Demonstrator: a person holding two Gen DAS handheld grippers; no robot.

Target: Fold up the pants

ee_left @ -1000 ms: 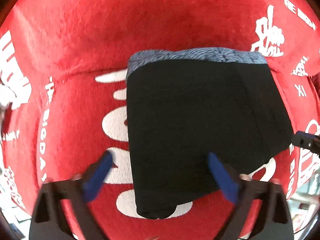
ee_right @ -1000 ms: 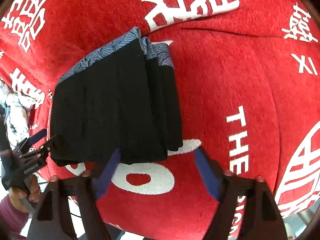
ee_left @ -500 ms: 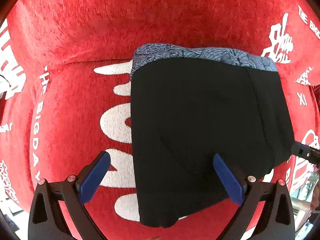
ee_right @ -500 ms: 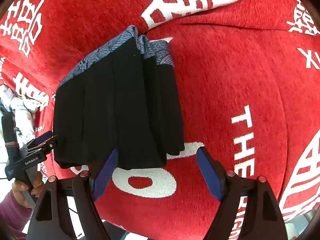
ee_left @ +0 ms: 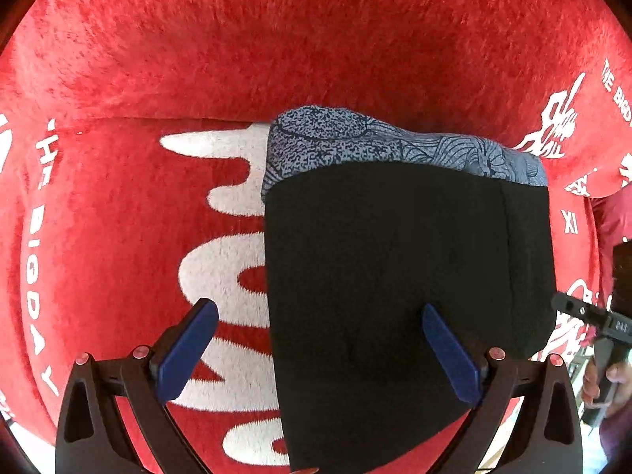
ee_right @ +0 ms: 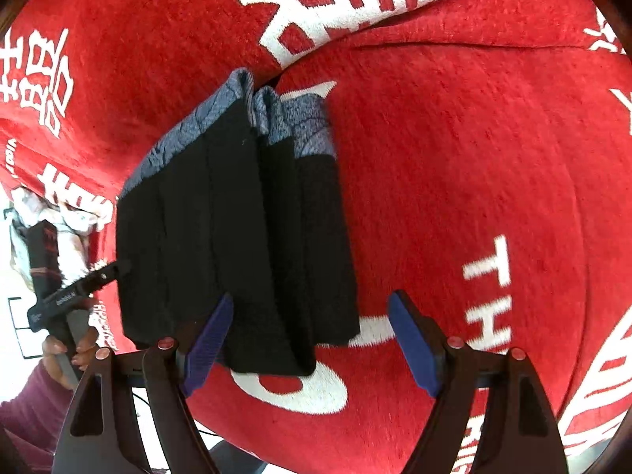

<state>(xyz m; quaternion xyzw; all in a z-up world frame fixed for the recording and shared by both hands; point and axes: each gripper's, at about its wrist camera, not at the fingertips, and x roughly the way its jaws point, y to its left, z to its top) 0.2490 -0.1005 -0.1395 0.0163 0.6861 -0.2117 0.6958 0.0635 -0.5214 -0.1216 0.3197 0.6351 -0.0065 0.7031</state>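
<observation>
Your jaws are spread wide on both sides and pinch nothing: the left gripper [ee_left: 320,351] hangs over the near left edge of the pants [ee_left: 403,276], the right gripper [ee_right: 312,339] over their near right corner. The pants lie already folded into a black block, blue patterned waistband [ee_left: 375,146] at the far end, on the red cushion [ee_left: 118,217]. For another fold, lower both evenly, catch every layer at the near hem, then lift together.
</observation>
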